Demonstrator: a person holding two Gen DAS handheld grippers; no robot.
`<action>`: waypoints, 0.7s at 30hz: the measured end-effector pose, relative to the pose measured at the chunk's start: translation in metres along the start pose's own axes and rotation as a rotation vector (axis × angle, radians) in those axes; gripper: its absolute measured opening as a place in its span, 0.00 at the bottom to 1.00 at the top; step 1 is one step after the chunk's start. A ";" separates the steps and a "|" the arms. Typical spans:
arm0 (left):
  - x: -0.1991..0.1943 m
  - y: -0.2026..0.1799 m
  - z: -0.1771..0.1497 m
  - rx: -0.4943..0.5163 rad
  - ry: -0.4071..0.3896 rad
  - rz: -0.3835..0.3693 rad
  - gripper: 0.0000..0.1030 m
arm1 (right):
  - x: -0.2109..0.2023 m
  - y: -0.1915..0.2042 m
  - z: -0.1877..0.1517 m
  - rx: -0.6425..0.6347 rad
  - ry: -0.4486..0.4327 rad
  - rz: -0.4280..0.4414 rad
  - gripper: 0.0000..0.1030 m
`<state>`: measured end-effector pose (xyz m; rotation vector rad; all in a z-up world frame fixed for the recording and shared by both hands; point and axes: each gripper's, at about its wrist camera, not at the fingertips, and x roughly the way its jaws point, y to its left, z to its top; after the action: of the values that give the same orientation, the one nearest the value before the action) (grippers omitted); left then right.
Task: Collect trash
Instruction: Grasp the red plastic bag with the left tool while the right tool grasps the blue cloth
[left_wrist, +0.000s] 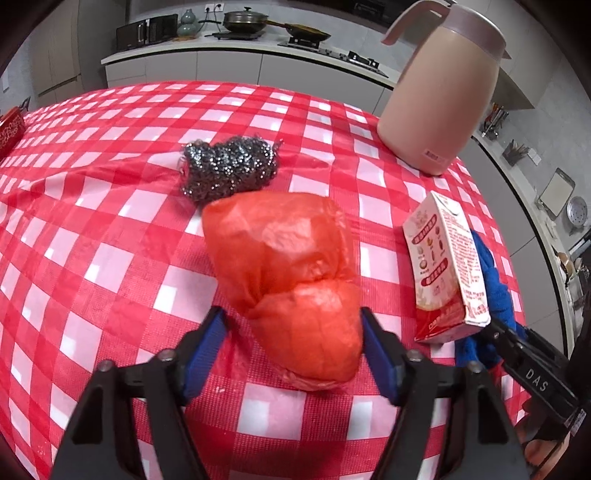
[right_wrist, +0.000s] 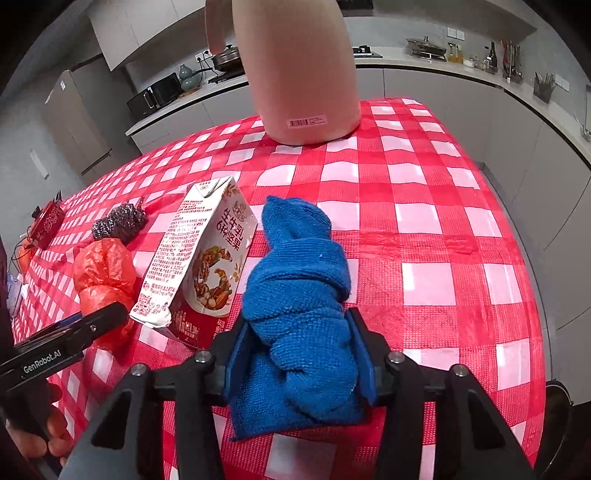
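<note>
A crumpled red plastic bag (left_wrist: 291, 273) lies on the checked tablecloth. My left gripper (left_wrist: 293, 321) is open with its blue pads either side of the bag's near end; the right pad touches it. The bag also shows in the right wrist view (right_wrist: 101, 273). A rolled blue cloth (right_wrist: 299, 306) lies between the pads of my right gripper (right_wrist: 299, 328), which press its sides. A red and white milk carton (right_wrist: 201, 262) stands just left of the cloth; it also shows in the left wrist view (left_wrist: 445, 266).
A steel wool scrubber (left_wrist: 229, 166) lies beyond the bag. A tall pink thermos jug (left_wrist: 439, 88) stands at the table's far right. A red tin (right_wrist: 46, 223) sits at the far left edge. Kitchen counters run behind the table (right_wrist: 424, 221).
</note>
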<state>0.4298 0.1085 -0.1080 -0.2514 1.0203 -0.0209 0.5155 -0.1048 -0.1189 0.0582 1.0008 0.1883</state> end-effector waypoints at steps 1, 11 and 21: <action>0.000 0.001 0.000 0.003 -0.002 -0.004 0.57 | 0.000 0.000 0.000 0.001 0.000 0.001 0.46; -0.014 0.007 -0.006 0.009 0.010 0.001 0.63 | -0.007 0.000 -0.005 0.019 0.001 0.013 0.41; -0.008 0.007 0.006 -0.002 -0.018 0.026 0.81 | -0.002 0.001 -0.003 0.032 -0.004 0.013 0.51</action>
<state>0.4297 0.1174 -0.1001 -0.2394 1.0053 0.0055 0.5120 -0.1043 -0.1185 0.0943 1.0001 0.1836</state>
